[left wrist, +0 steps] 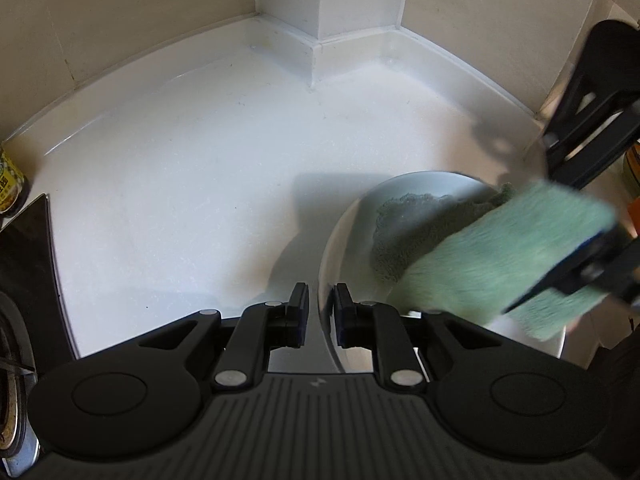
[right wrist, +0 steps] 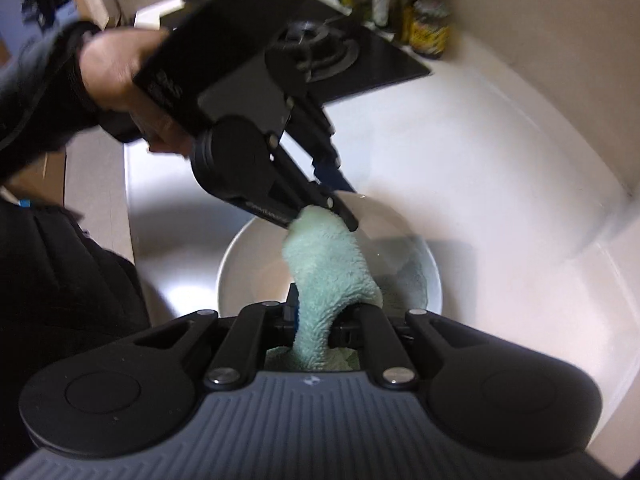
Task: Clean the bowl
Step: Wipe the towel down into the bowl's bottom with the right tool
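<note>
bowl [right wrist: 256, 256] sits on the white counter [left wrist: 180, 184] near the corner, its rim pinched by the left gripper [left wrist: 321, 312] – likely to steady it. the right gripper [right wrist: 316, 320] clamps the green cloth [right wrist: 328, 264], trailing into the bowl – ready for wiping.

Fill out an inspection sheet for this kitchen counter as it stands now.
Surface: white countertop, bare ahead of the left gripper.
Job's things: white bowl on the counter; green cloth reaching into it.
Clutter: jars and bottles beside the gas hob.
Grippers: left gripper pinches the bowl's rim; right gripper shut on the green cloth.
Cables: nothing seen.
Surroundings: beige wall, white corner column; a person's hand holds the left gripper.
</note>
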Available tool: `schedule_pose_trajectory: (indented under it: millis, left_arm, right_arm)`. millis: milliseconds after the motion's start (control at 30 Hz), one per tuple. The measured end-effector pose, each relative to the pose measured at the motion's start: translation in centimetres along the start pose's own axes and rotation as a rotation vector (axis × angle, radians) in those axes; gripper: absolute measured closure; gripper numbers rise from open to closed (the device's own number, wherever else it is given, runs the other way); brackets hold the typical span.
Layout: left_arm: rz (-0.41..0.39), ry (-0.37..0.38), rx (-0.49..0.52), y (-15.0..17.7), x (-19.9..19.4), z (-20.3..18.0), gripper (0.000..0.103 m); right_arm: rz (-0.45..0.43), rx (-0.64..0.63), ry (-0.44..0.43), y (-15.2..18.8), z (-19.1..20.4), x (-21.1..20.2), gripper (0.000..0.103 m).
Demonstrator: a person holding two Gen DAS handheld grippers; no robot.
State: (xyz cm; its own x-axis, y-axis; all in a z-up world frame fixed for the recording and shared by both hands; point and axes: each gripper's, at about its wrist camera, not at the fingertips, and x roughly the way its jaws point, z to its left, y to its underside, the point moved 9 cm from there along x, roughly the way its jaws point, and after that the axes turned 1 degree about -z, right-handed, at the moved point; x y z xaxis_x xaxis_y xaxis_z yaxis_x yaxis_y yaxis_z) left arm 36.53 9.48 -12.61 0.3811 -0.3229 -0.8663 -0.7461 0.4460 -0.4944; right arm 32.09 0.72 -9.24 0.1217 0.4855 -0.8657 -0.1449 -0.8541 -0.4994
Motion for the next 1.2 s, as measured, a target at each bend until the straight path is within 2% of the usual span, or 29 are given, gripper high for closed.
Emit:
schedule_pose_trajectory:
  millis: [233,300,333,500,533,633,700,767,800,867,1000,1133,1200]
  left_arm:
    - [-0.002,-0.002,0.015,0.5,-0.4,-0.1,0.088]
    - [-0.003,-0.001,0.018,0.5,-0.3,-0.3,0.095]
    - [-0.003,-0.003,0.018,0.5,-0.3,-0.4,0.095]
    - [-0.001,-0.014,0.018,0.4,0.1,-0.4,0.095]
    - [-0.001,-0.013,0.015,0.3,0.2,-0.4,0.095]
    - [0.0,-0.013,0.018,0.4,0.1,-0.4,0.094]
    - [-0.001,-0.029,-0.004,0.4,0.1,-1.2,0.094]
    - [-0.006,-0.097,-0.112,-0.1,0.4,-5.1,0.094]
    - [-0.007,-0.099,-0.113,-0.2,0.4,-5.1,0.094]
    - [-0.007,-0.104,-0.115,-0.3,0.6,-5.1,0.094]
    - [-0.006,-0.109,-0.121,-0.4,0.7,-5.4,0.094]
    - [-0.014,-0.113,-0.141,-0.3,0.7,-5.8,0.094]
    - [-0.021,-0.123,-0.159,-0.2,0.6,-6.0,0.094]
  right_arm:
    - [0.161,-0.062,0.129,0.1,-1.7,4.7,0.096]
    - [0.179,-0.07,0.138,0.0,-1.9,5.5,0.096]
    - [0.186,-0.074,0.138,0.0,-2.0,5.9,0.096]
    - [0.164,-0.042,0.048,-0.8,-1.8,6.9,0.095]
    - [0.163,-0.045,-0.004,-0.8,-1.0,7.2,0.095]
    - [0.188,-0.082,-0.074,-0.4,0.9,7.5,0.095]
    - [0.235,-0.101,-0.128,0.6,1.8,7.3,0.095]
    - [0.267,-0.112,-0.124,1.6,1.6,7.1,0.097]
    - [0.268,-0.106,-0.083,1.7,0.9,7.0,0.098]
    - [0.259,-0.086,0.002,1.7,-0.6,6.6,0.098]
    - [0.215,-0.048,0.0,1.8,-0.7,5.8,0.096]
    - [0.089,0.02,-0.015,1.9,-0.1,2.5,0.096]
    - [0.002,0.095,0.01,2.0,-0.8,0.1,0.096]
